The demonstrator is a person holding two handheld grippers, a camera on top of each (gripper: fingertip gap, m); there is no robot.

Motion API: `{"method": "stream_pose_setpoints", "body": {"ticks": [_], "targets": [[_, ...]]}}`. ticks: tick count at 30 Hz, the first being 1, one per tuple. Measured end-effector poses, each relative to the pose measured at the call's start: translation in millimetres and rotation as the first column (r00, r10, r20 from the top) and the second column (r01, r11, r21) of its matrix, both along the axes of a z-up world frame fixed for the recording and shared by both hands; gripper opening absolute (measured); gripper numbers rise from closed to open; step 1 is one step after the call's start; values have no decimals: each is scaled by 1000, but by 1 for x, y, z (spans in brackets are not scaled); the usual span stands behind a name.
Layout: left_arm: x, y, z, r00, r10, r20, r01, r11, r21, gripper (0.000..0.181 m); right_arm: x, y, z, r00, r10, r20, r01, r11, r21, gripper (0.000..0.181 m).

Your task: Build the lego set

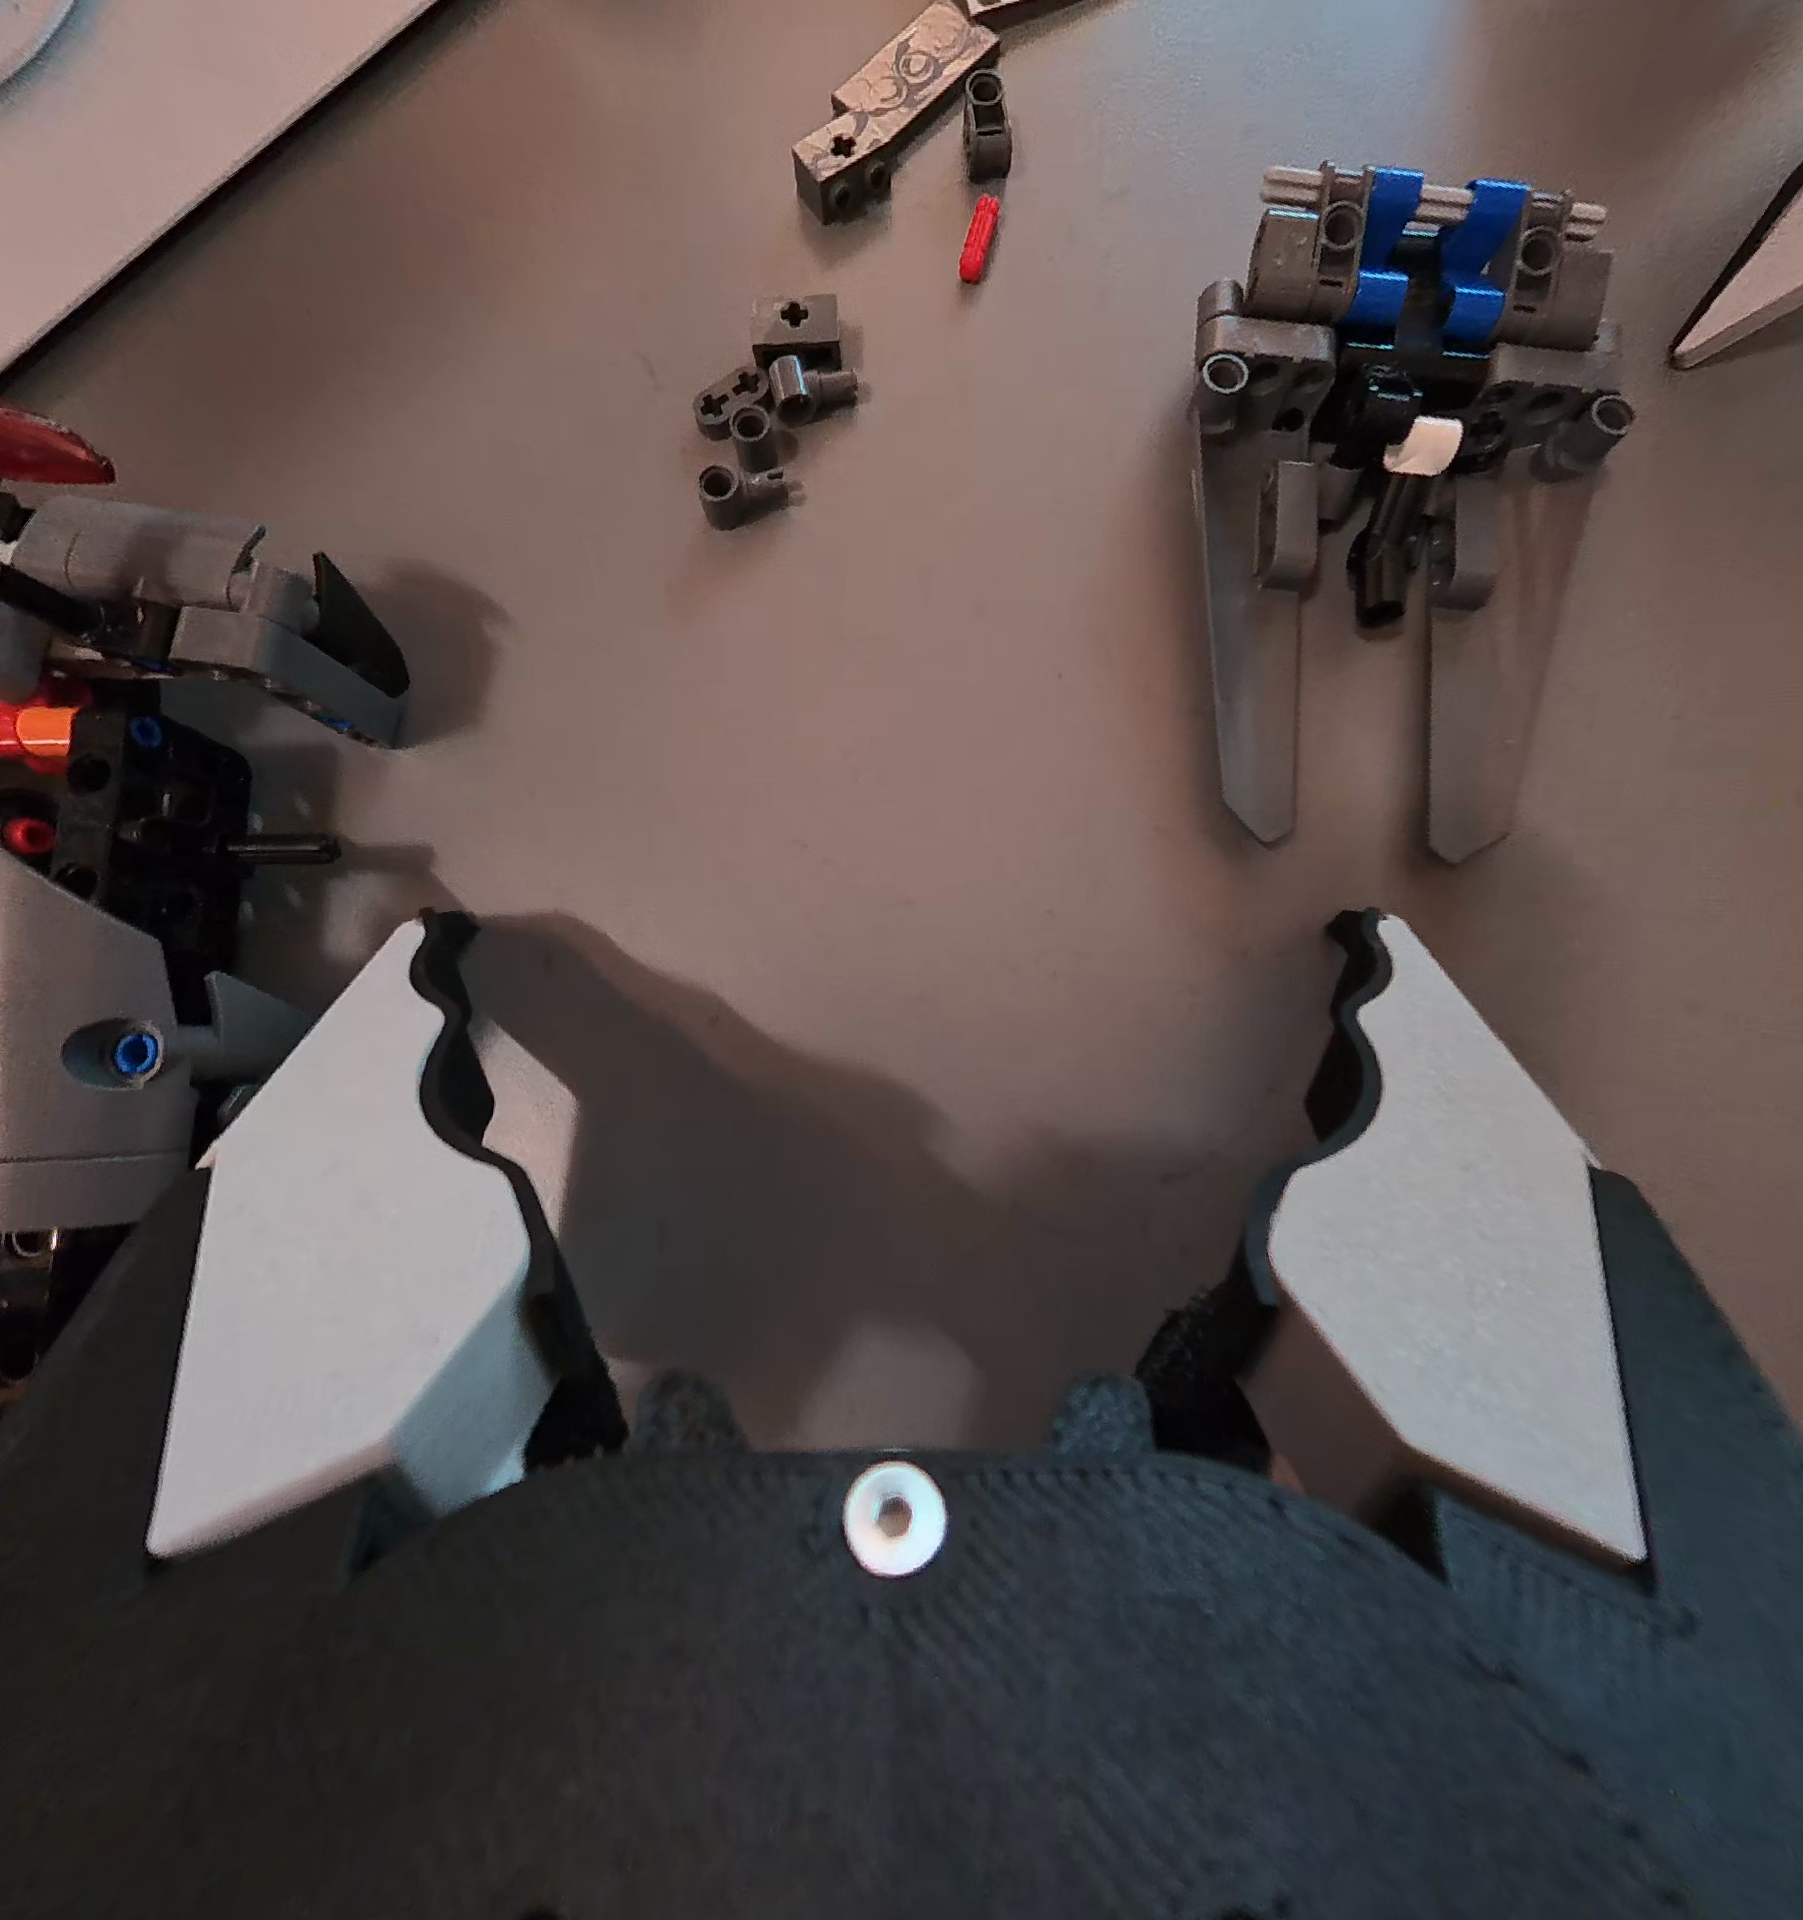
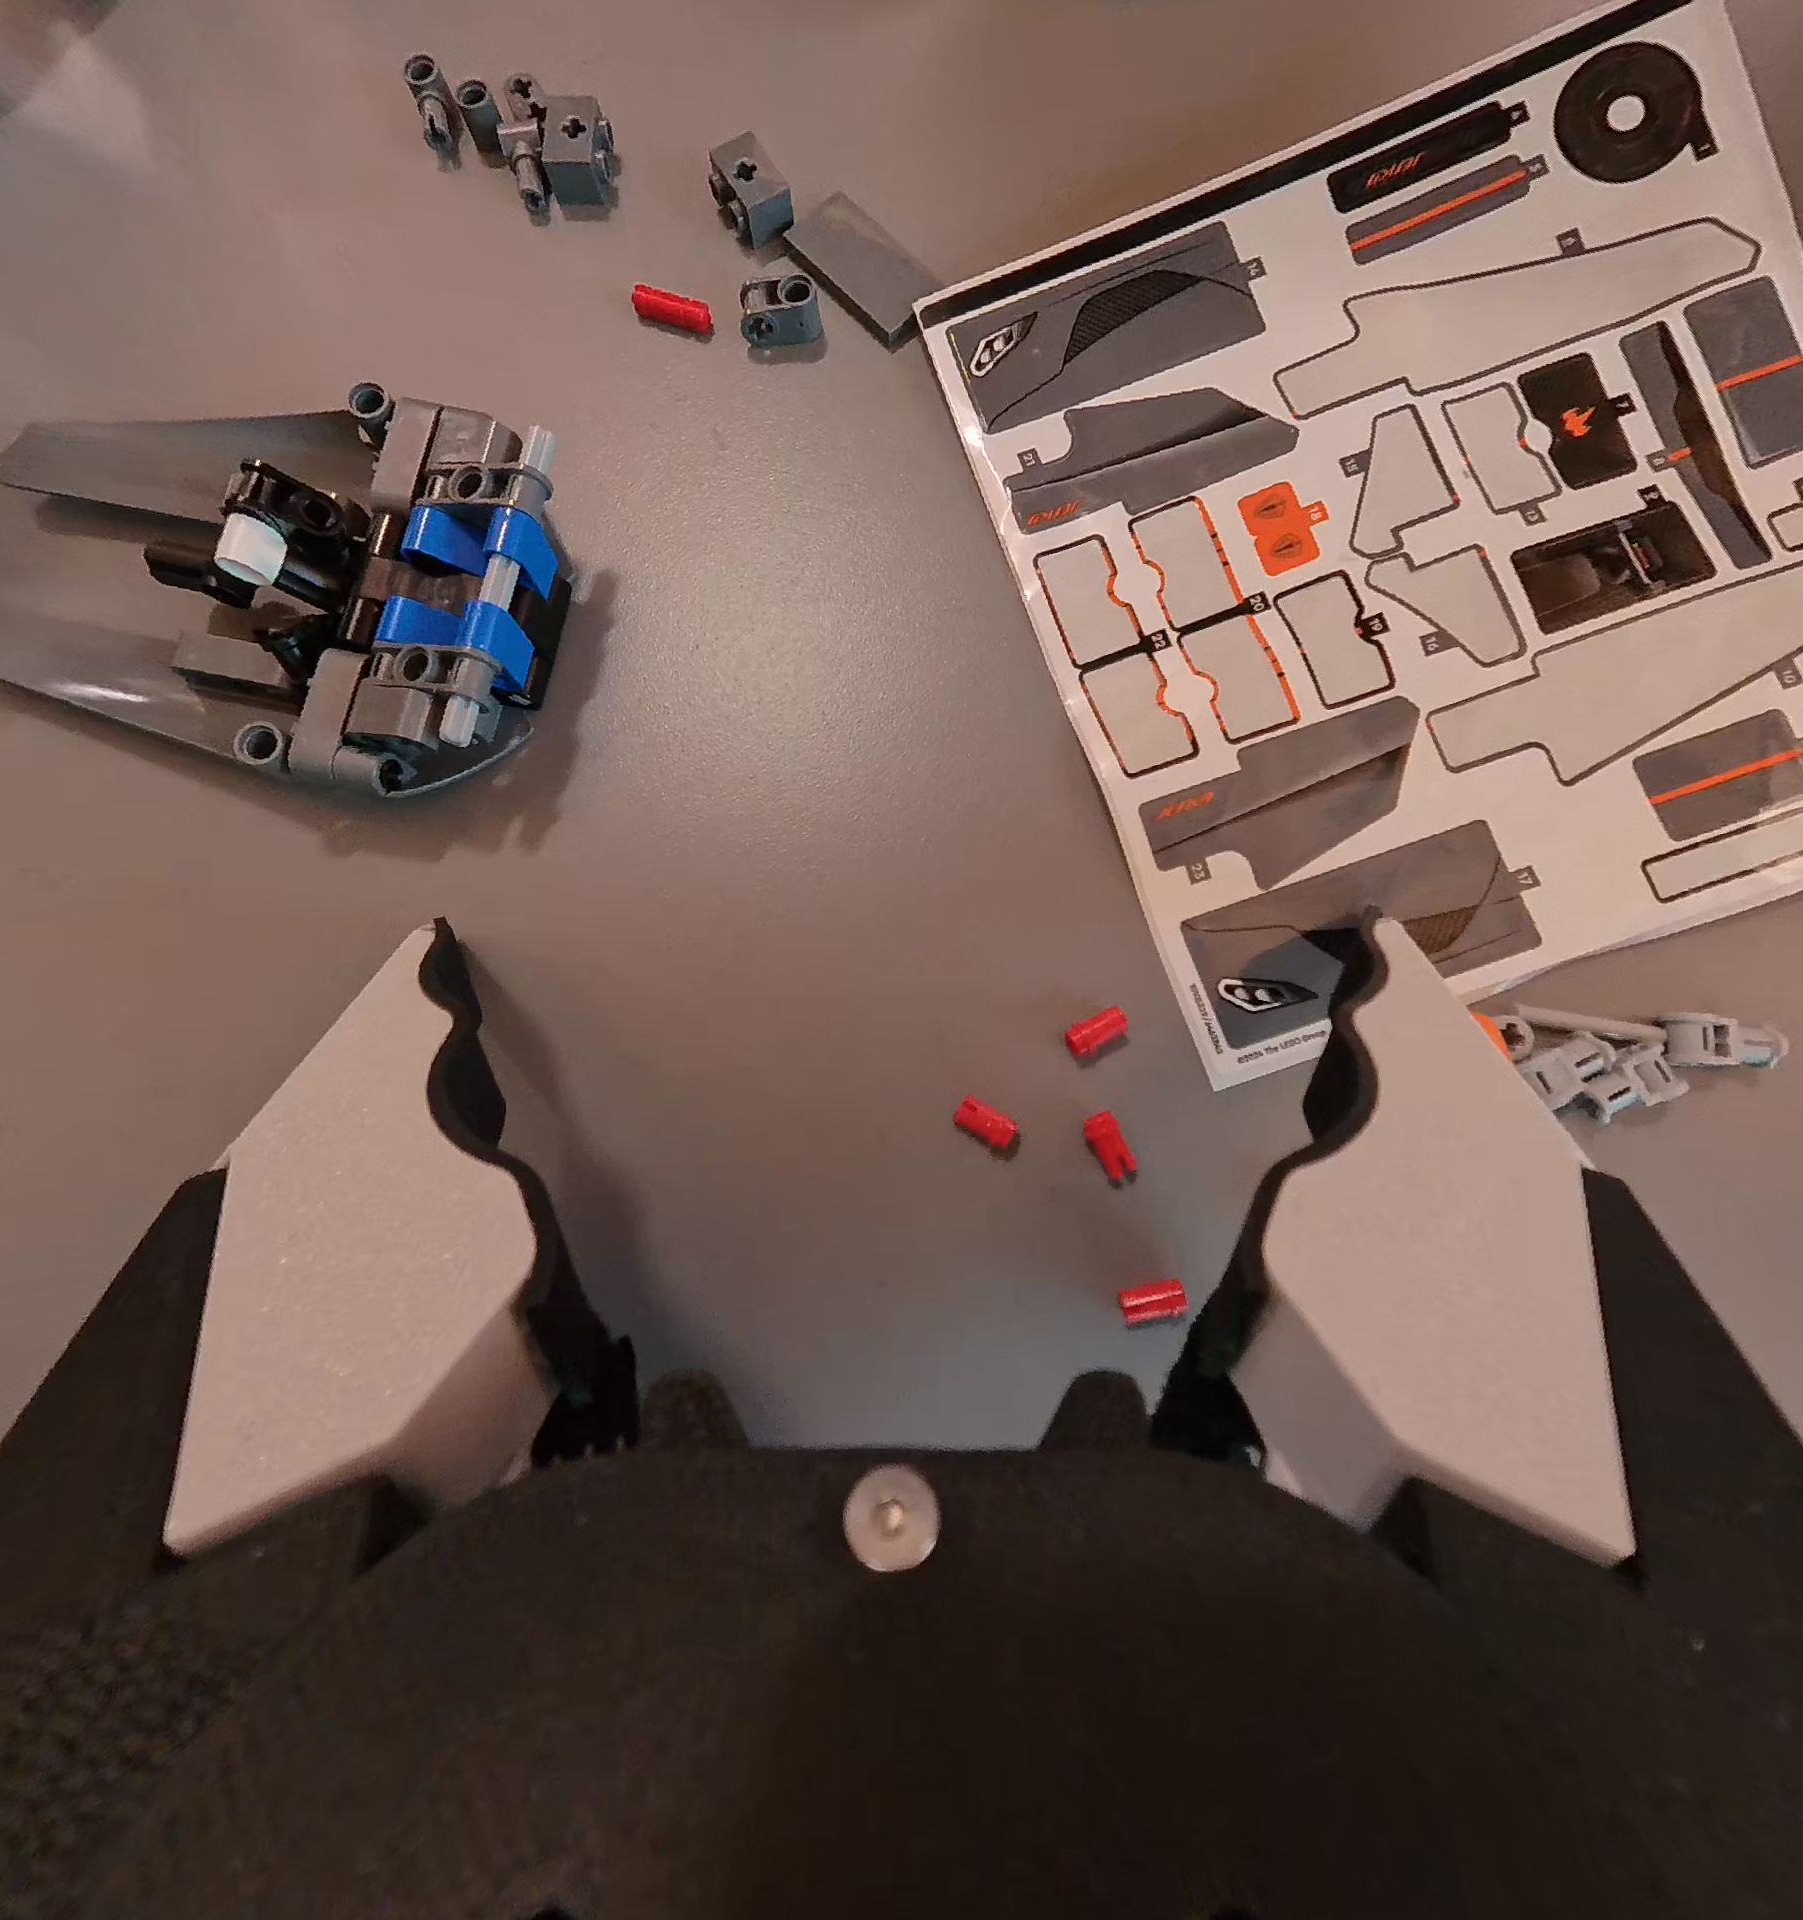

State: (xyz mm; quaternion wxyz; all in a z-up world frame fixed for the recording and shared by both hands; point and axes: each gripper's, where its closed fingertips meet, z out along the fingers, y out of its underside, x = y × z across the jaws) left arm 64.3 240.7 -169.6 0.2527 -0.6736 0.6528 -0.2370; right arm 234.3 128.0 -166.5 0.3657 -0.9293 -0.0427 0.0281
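Note:
A grey sub-assembly with blue clips and two long grey blades (image 1: pixel 1396 468) lies on the table ahead and right of my left gripper (image 1: pixel 902 920), which is open and empty. It also shows in the right wrist view (image 2: pixel 357 592), ahead and left of my right gripper (image 2: pixel 907 925), open and empty. A larger grey, black and orange lego model (image 1: pixel 76 831) sits at the left edge, beside my left finger. Small dark grey connectors (image 1: pixel 772 416) and a red pin (image 1: pixel 980 241) lie further ahead. Several red pins (image 2: pixel 1094 1122) lie between my right gripper's fingers.
A sticker sheet (image 2: pixel 1448 540) lies at the right, its corner under my right fingertip (image 2: pixel 1396 987). Light grey pins (image 2: pixel 1624 1060) lie beside that finger. Dark grey connectors (image 2: pixel 544 135), a brick with a flat tile (image 2: pixel 824 239) and a red pin (image 2: pixel 671 309) lie farther off.

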Motion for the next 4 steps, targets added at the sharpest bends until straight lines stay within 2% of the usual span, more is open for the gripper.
{"method": "stream_pose_setpoints", "body": {"ticks": [4], "targets": [[1,0,0,1000,5,-3,-5,1000,0,157,5,-3,-2,1000,3,2,-3,1000,2,155]]}}
